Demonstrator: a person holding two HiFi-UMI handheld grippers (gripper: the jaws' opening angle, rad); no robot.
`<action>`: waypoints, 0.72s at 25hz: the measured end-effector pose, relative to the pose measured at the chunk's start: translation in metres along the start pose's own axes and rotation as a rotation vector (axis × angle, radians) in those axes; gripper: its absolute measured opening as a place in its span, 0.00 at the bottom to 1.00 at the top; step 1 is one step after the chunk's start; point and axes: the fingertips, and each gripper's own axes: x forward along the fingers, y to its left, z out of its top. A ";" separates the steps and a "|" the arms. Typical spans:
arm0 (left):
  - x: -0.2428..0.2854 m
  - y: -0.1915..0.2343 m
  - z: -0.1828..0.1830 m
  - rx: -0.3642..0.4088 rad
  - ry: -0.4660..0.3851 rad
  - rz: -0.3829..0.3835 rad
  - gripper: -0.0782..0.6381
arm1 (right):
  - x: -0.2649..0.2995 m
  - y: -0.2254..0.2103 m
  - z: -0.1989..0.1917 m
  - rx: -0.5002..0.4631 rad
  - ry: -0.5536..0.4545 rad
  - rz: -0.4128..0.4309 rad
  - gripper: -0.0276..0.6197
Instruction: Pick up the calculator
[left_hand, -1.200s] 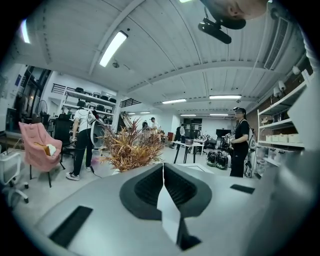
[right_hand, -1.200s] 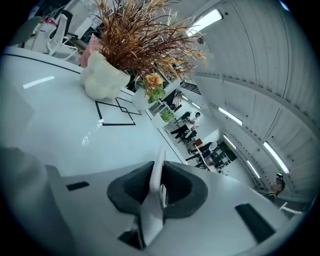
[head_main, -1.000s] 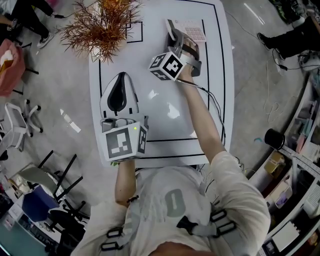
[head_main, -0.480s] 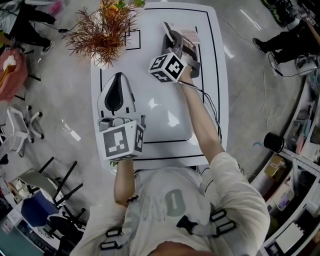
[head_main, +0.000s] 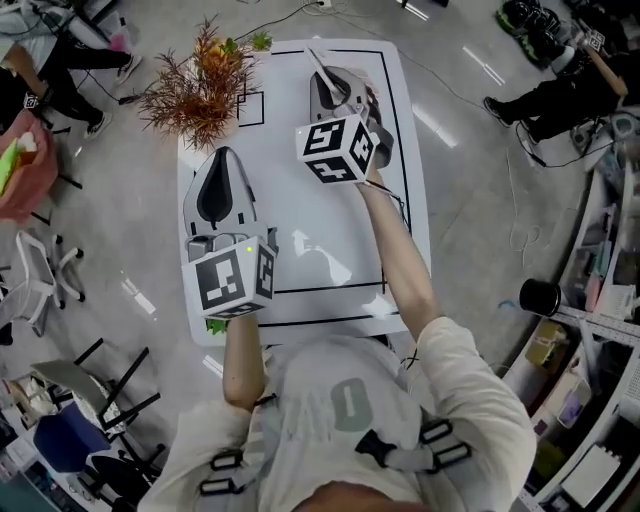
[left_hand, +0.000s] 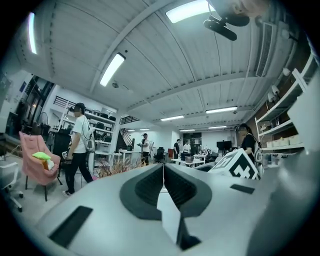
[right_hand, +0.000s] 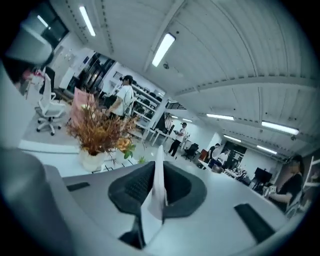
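Observation:
The calculator (head_main: 320, 64) is a thin white slab, seen edge-on in the head view, up off the white table (head_main: 400, 200). My right gripper (head_main: 336, 84) is shut on it above the table's far end. In the right gripper view the calculator (right_hand: 156, 196) stands as a pale upright sheet clamped between the dark pads (right_hand: 131, 186) of my right gripper (right_hand: 159, 167). My left gripper (head_main: 222, 157) hovers over the table's left side, shut with nothing in it. Seen from the left gripper view, my left gripper (left_hand: 163, 169) has its jaws meeting, and it points level into the room.
A potted dry orange plant (head_main: 195, 85) stands at the table's far left corner, close to the left of both grippers. Black lines (head_main: 330, 290) mark the tabletop. A pink chair (head_main: 22, 160), office chairs and people ring the table; a black cylinder (head_main: 540, 297) sits on the floor to the right.
Both grippers have risen off the table, the right one more. The calculator, earlier lying flat with its keys showing, has come up with the right gripper and turned on edge.

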 end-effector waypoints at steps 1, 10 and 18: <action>-0.002 -0.004 0.004 0.000 -0.008 0.001 0.14 | -0.011 -0.006 0.008 0.039 -0.024 0.010 0.12; -0.016 -0.048 0.030 0.015 -0.065 0.012 0.14 | -0.112 -0.059 0.059 0.220 -0.266 0.047 0.12; -0.025 -0.093 0.040 0.071 -0.089 -0.005 0.14 | -0.189 -0.093 0.056 0.402 -0.418 0.096 0.12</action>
